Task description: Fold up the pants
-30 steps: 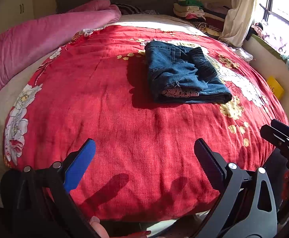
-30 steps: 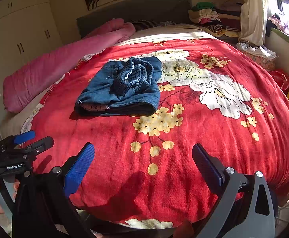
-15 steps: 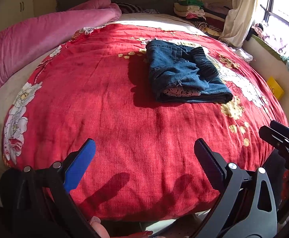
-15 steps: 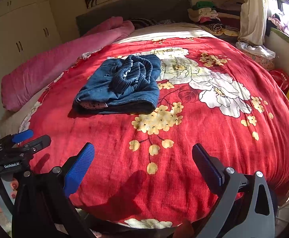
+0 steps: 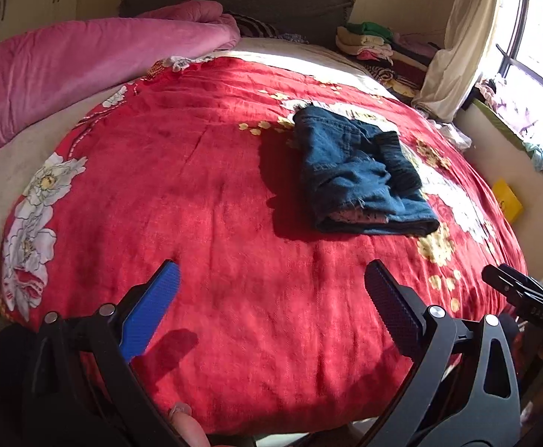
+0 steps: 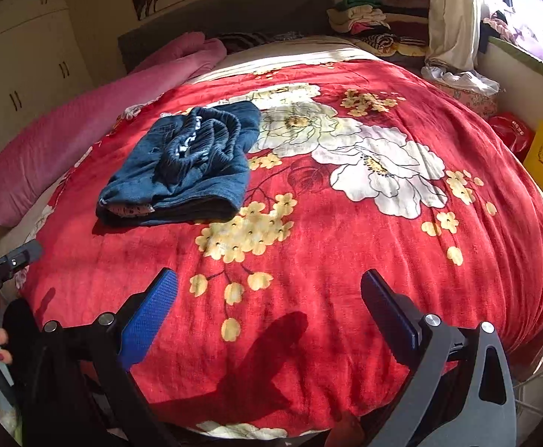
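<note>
Folded pants (image 5: 360,175) on red bed (image 5: 204,193); left gripper (image 5: 271,305) and right gripper (image 6: 269,309) spread wide, empty, near bed edge.

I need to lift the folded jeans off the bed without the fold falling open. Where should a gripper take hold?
Grip the thick folded edge nearest the grippers on the jeans, coming in low from the foot of the bed. All the layers meet there in one closed stack, so one pinch likely catches them together. The loose waistband lying on top would probably pull free.
</note>
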Demonstrator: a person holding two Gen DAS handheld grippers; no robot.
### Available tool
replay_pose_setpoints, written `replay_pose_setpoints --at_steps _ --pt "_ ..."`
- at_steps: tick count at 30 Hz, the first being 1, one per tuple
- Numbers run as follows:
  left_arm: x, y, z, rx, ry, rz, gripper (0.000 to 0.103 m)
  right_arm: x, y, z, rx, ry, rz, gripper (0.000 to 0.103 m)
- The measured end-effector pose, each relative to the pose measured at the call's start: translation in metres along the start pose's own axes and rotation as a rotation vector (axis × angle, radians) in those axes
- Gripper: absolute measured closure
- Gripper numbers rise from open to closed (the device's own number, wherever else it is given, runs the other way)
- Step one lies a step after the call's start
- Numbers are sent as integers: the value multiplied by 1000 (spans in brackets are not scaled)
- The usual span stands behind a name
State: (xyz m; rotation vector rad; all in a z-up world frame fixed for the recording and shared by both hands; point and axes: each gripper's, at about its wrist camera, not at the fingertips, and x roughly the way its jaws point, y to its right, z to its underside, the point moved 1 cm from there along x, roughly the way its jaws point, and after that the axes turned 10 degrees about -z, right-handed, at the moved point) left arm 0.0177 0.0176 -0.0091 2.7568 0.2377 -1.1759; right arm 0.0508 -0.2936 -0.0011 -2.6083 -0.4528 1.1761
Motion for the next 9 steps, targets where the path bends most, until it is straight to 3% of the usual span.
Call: replay_pose_setpoints --at_steps 4,9 --pt "40 -43 -37 -16 -37 -195 10 2 66 -33 66 20 119 5" --pt "117 -108 -93 -59 -116 -364 10 20 170 -89 150 1 312 5"
